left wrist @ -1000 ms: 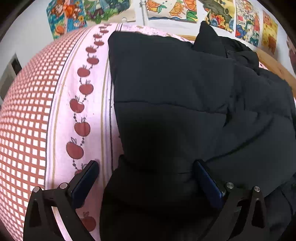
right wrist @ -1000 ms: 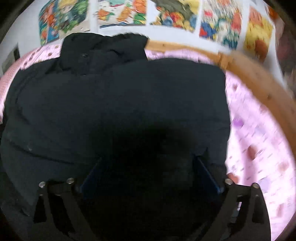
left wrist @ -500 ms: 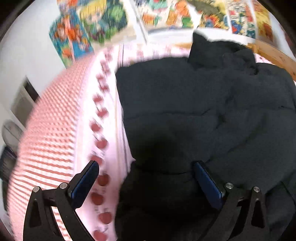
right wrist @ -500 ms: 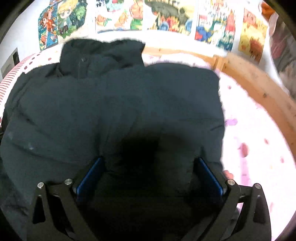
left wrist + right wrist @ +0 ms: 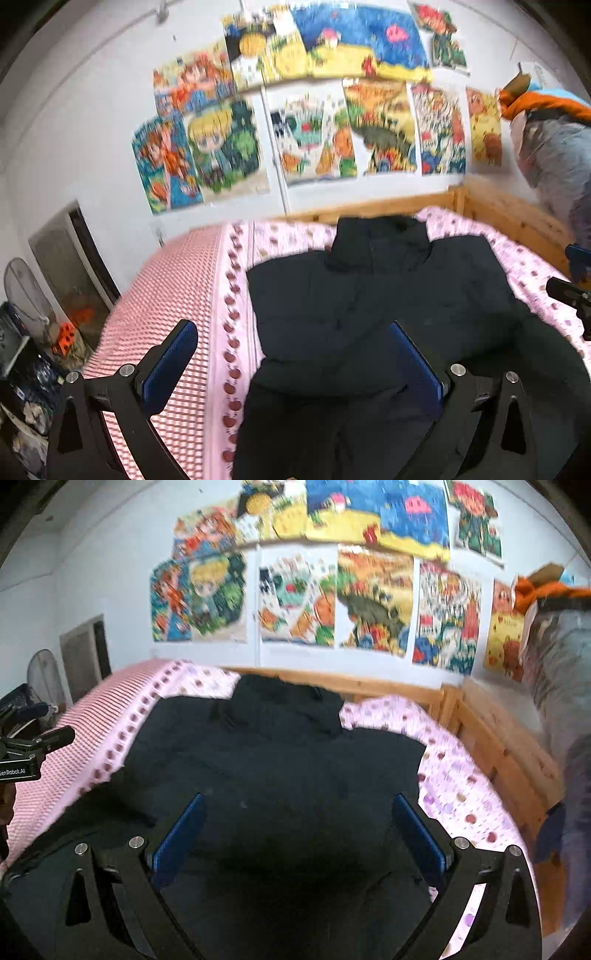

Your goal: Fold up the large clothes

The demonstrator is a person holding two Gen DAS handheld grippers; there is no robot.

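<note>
A large black padded jacket [image 5: 369, 295] lies spread on the pink bed, collar toward the wall; it also shows in the right wrist view [image 5: 280, 760]. My left gripper [image 5: 291, 354] is open and empty, held above the jacket's left edge. My right gripper [image 5: 295, 827] is open and empty, held above the jacket's lower middle. The right gripper's tip shows at the far right of the left wrist view [image 5: 572, 291], and the left gripper shows at the left edge of the right wrist view [image 5: 33, 749].
The bed [image 5: 177, 295] has a pink checked cover with an apple border. A wooden bed frame [image 5: 491, 738] runs along the back and right. Posters [image 5: 310, 110] cover the wall. Bundled bedding [image 5: 554, 657] is stacked at right. Clutter and a fan [image 5: 22, 295] stand at left.
Both grippers have lifted up and pulled back from the jacket; the view now takes in the wall and the whole bed. The jacket stays on the bed.
</note>
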